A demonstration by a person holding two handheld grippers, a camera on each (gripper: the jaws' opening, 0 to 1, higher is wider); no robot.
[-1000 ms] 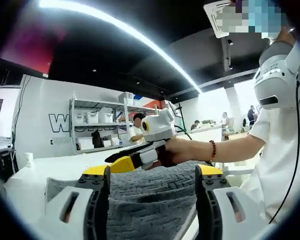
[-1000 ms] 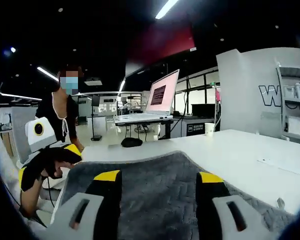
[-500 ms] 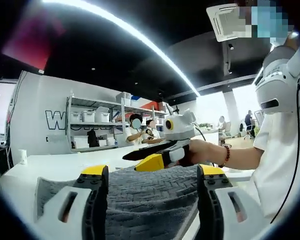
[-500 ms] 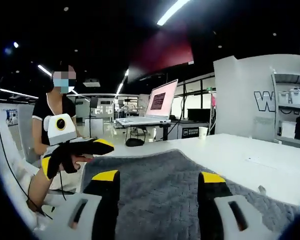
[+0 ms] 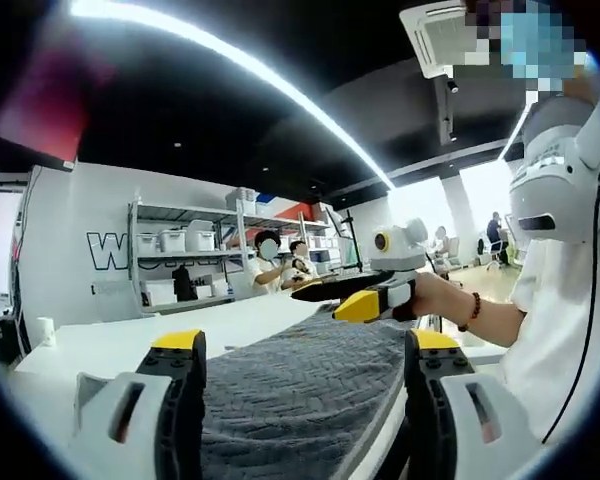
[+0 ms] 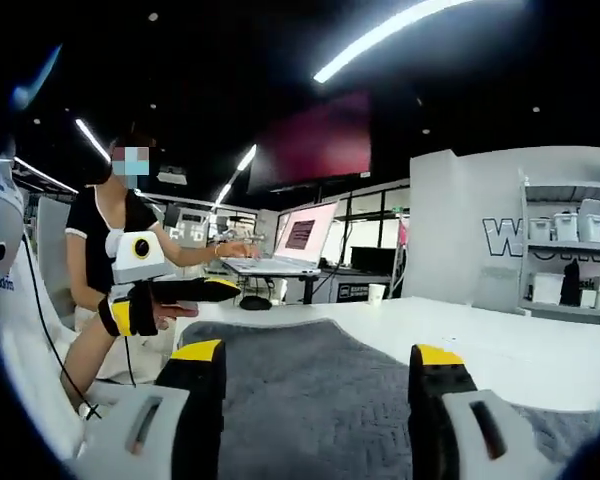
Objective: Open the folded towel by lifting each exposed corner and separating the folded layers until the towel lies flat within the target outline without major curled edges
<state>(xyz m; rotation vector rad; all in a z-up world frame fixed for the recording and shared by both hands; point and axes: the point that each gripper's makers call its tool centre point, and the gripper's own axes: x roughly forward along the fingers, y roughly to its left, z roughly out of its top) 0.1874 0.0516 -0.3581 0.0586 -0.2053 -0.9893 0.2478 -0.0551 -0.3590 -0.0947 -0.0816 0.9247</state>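
A grey knitted towel (image 5: 300,390) lies spread on the white table (image 5: 100,350) and runs off under my left gripper (image 5: 305,345). That gripper's jaws stand wide apart above the cloth, holding nothing. A hand holds my right gripper (image 5: 320,295) in the air over the towel's far right part. In the right gripper view the same towel (image 6: 310,390) stretches ahead between the wide-apart jaws of my right gripper (image 6: 317,355). My left gripper (image 6: 225,290) hovers at the towel's left edge, clear of the cloth.
The table (image 6: 510,345) continues bare to the right of the towel. A paper cup (image 6: 377,292) and a dark mouse (image 6: 255,302) sit at its far end, with a laptop (image 6: 300,235) behind. Shelves with white bins (image 5: 180,240) line the wall. A seated person (image 6: 100,240) is at the left.
Both hands have lifted and drawn apart: the right gripper has shifted right and up in the left gripper view, and the left gripper sits higher in the right gripper view. The towel lies flatter.
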